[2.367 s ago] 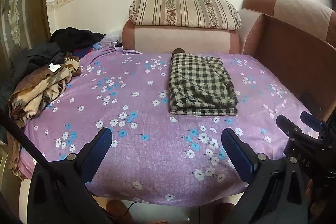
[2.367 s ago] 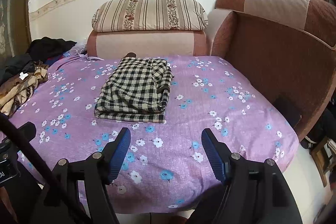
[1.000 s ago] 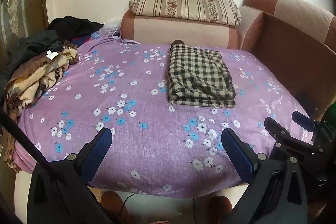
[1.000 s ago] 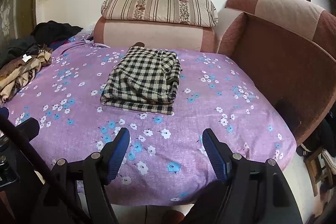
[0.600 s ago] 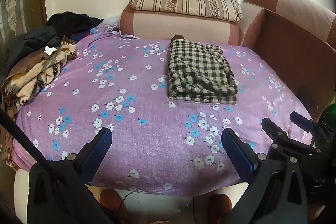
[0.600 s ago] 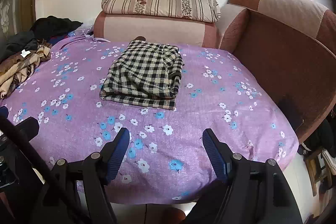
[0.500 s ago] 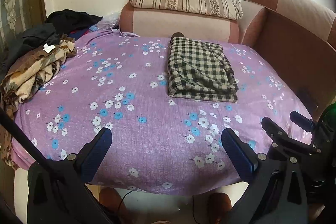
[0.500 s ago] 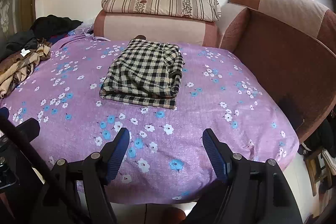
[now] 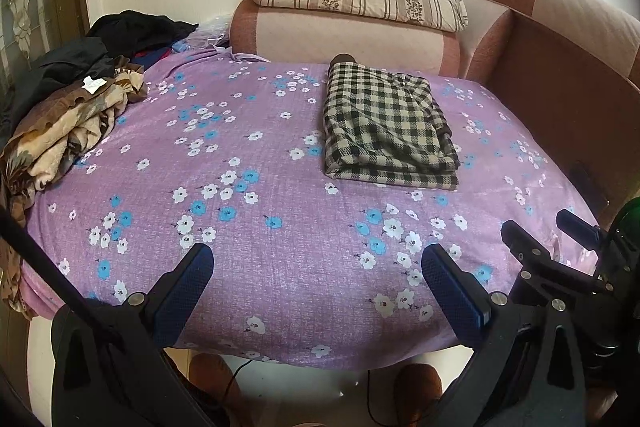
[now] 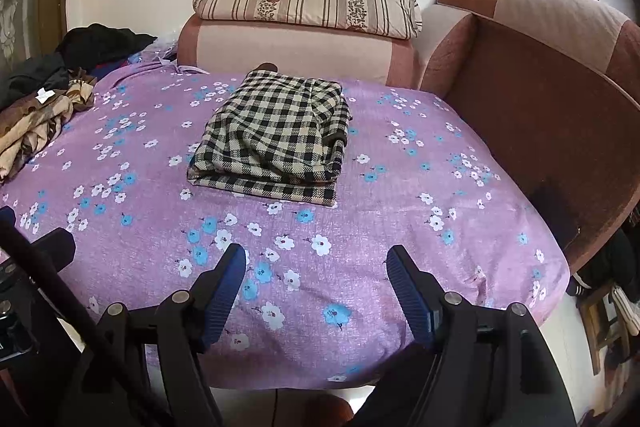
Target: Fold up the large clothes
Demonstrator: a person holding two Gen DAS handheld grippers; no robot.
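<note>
At the far left we note a heap of unfolded clothes [image 9: 68, 131] at the bed's edge, well apart from the work area; we judge it the waiting stock. The left gripper [image 9: 316, 281] hovers over the near edge of the purple flowered sheet [image 9: 240, 227], its tongs wide apart and holding nothing. Mid-bed, toward the back, lies the checked garment [image 9: 386, 131], folded into a flat rectangle with stacked edges facing us; we judge this 1 piece finished and set clear of the heap. The right gripper [image 10: 316, 279] likewise hangs at the near edge, tongs apart and empty.

View differences: the left view shows more of the heap and the right gripper's body [image 9: 560, 267] beside it. The right view shows the brown sofa arm [image 10: 540, 99] more fully, plus a stool [image 10: 608, 319] on the floor at far right.
</note>
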